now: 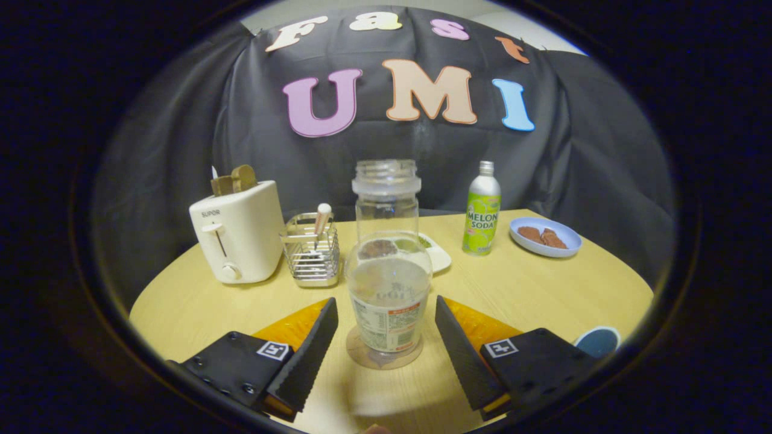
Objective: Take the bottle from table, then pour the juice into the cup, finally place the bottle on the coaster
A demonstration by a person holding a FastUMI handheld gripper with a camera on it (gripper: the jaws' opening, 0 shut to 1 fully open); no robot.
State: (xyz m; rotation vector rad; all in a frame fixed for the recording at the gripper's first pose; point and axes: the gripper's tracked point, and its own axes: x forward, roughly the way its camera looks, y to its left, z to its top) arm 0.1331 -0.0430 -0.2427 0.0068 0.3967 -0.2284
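Note:
A clear, uncapped bottle with a label and pale juice in its lower part stands upright on a round coaster on the wooden table. My gripper is open, with one finger on each side of the bottle's lower body and a small gap on both sides. The left finger and right finger do not touch it. A cup with a pale rim and dark blue inside sits just right of the right finger, partly cut off.
Beyond the bottle stand a white toaster at the left, a wire rack with a utensil, a white tray, a green soda bottle and a blue plate with brown food at the right.

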